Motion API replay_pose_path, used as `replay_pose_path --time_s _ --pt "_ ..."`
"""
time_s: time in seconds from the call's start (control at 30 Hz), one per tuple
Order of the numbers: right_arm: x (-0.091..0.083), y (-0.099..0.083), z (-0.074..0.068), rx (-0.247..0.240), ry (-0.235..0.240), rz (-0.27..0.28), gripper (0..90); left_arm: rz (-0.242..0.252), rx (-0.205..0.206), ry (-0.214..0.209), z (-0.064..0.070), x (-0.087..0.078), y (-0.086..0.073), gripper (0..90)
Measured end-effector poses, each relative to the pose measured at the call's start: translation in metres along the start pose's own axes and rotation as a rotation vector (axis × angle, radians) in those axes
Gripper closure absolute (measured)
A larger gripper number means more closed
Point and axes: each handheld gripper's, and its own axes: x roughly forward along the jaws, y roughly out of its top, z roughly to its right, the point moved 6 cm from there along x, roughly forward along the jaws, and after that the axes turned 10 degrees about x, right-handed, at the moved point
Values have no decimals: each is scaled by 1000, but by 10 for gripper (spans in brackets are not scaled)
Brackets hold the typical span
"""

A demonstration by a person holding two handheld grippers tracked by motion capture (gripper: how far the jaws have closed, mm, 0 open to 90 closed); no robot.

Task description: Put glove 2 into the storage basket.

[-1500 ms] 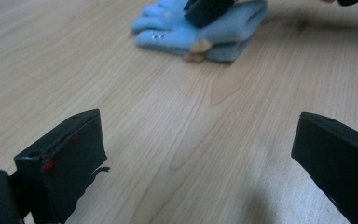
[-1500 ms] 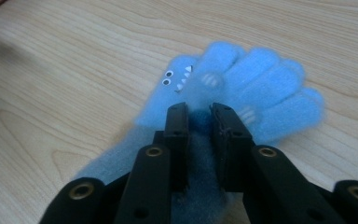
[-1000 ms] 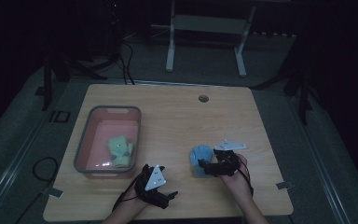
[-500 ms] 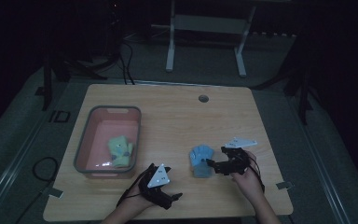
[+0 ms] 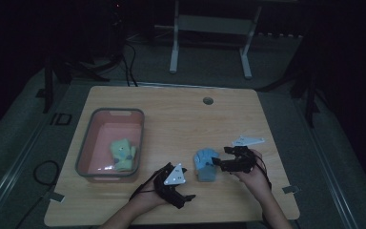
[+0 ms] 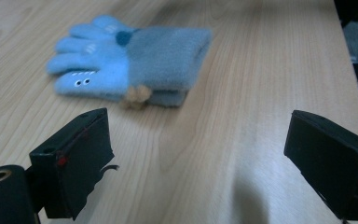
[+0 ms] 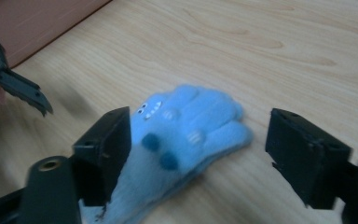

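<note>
A light blue knitted glove point(image 5: 205, 164) lies flat on the wooden table point(image 5: 181, 119), right of centre near the front. My right gripper point(image 5: 221, 158) is open just to the glove's right and points at it. In the right gripper view the glove point(image 7: 186, 137) lies between the open jaws of that gripper point(image 7: 205, 154), its cuff nearest the camera. My left gripper point(image 5: 188, 183) stands open to the glove's front left, short of it. From the left gripper view the glove point(image 6: 130, 60) is some way beyond the open gripper point(image 6: 200, 163).
A pink bin point(image 5: 86, 150) stands at the table's left with a yellow-green glove point(image 5: 122, 154) inside. Its edge point(image 7: 37, 18) appears at the top left of the right gripper view. A round cable hole point(image 5: 208, 100) sits near the table's far edge.
My right gripper has drawn back to the right, off the blue glove, which stays on the table. The left gripper has barely moved.
</note>
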Motion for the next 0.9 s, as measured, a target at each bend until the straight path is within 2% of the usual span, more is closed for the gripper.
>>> replay_pose_path --time_s 0.03,0.1,0.13,0.23,0.27,0.37,0.5,0.6,0.67,0.7,0.77,0.9 --pt "2 1 1 -1 0 1 298 -6 17 -4 -1 3 2 77" --pt "5 3 2 8 11 0 325 -4 21 -13 -1 5 4 77" --pt "6 3 2 10 19 -4 348 -11 56 -12 -1 10 9 77" --pt "18 5 6 10 11 -19 390 -4 79 -14 -4 18 17 126" --pt "21 5 7 7 -1 -16 391 2 78 -17 -5 21 19 135" --pt "29 5 11 29 12 -23 390 7 95 -15 -8 28 24 150" --pt "35 3 15 47 13 -36 382 -10 155 0 -10 35 32 200" --pt "40 2 16 61 21 -53 364 -31 194 -13 -10 43 34 249" --pt "45 2 15 51 19 -64 354 -53 212 -23 -9 48 33 279" --pt "47 1 14 44 19 -70 351 -72 226 -17 -10 50 32 326" --pt "52 -1 13 29 11 -85 336 -84 237 -14 -10 53 31 339" --pt "55 -7 17 12 -19 -100 314 -110 250 24 -13 56 28 423"
